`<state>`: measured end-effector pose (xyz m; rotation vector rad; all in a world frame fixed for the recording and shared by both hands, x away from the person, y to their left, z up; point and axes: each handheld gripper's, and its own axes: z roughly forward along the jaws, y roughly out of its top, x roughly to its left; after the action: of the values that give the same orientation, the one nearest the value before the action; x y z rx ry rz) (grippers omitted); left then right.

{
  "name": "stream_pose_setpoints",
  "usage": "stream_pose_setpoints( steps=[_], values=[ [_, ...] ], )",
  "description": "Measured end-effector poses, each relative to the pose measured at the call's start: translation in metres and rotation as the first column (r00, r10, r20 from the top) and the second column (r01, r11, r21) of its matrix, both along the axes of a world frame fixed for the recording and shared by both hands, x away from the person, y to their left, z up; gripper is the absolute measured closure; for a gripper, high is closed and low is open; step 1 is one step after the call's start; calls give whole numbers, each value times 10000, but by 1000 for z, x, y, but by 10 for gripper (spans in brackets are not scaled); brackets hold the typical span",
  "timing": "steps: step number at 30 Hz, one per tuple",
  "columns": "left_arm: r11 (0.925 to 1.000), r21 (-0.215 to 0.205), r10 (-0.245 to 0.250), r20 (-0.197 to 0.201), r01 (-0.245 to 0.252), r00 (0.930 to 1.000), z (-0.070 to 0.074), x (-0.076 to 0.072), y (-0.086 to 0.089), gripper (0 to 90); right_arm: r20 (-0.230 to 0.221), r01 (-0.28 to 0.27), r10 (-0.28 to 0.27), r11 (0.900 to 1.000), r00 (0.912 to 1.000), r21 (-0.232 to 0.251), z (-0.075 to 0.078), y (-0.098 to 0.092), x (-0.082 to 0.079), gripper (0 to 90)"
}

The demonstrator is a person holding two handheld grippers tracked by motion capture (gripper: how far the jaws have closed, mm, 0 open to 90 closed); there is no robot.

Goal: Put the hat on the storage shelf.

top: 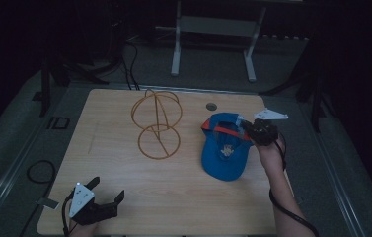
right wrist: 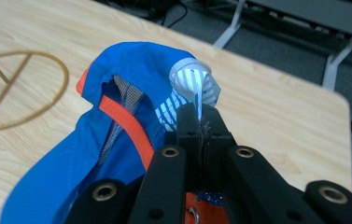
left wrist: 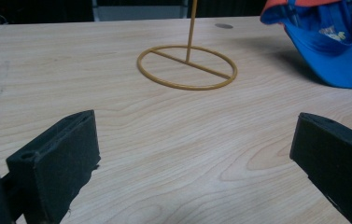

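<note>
A blue cap [top: 224, 150] with an orange band lies at the right of the wooden table, its brim toward the near edge. My right gripper [top: 249, 129] is shut on the cap's back edge, pinching blue fabric and a white striped strap [right wrist: 190, 86] between its jaws. In the right gripper view the cap [right wrist: 131, 70] bunches up just ahead of the jaws. A yellow wire stand [top: 157, 123] with a round base [left wrist: 186, 67] stands at the table's middle. My left gripper [top: 105, 191] rests open at the near left corner, jaws wide apart over bare wood.
The table [top: 124, 168] has a small round hole [top: 211, 106] near its far edge. Cables and a white frame [top: 213, 29] stand on the dark floor beyond. A cable loop [top: 38, 173] lies left of the table.
</note>
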<state>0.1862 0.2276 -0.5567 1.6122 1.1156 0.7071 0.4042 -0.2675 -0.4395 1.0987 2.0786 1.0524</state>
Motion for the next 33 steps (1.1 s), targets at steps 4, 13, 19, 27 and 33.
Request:
stream_pose_setpoints(
  steps=[4, 13, 19, 27, 33],
  values=[
    [10000, -23, -4, -80, 3, 10000, 1, 0, 0, 17, 314, -126, 124, 9999, 9994, 55, 16, 3, -6, 887],
    [9992, -322, -234, -413, 221, 9989, 9, 1, -6, 17, 944, -428, 417, 9990, 9947, 96, 48, 3, -25, 887],
    [9974, -255, -682, -649, 667, 9956, 20, 4, -15, 17, 1347, -738, 717, 9972, 9883, 102, 63, 2, -41, 887],
    [9898, -362, -1398, -649, 1377, 9880, 40, 12, -30, 17, 1504, -1093, 1052, 9938, 9830, 193, 70, 1, -58, 887],
    [9798, -159, -1997, -394, 1993, 9791, 64, 19, -45, 17, 1753, -1608, 1536, 9866, 9725, 275, 77, 8, -83, 888]
  ],
)
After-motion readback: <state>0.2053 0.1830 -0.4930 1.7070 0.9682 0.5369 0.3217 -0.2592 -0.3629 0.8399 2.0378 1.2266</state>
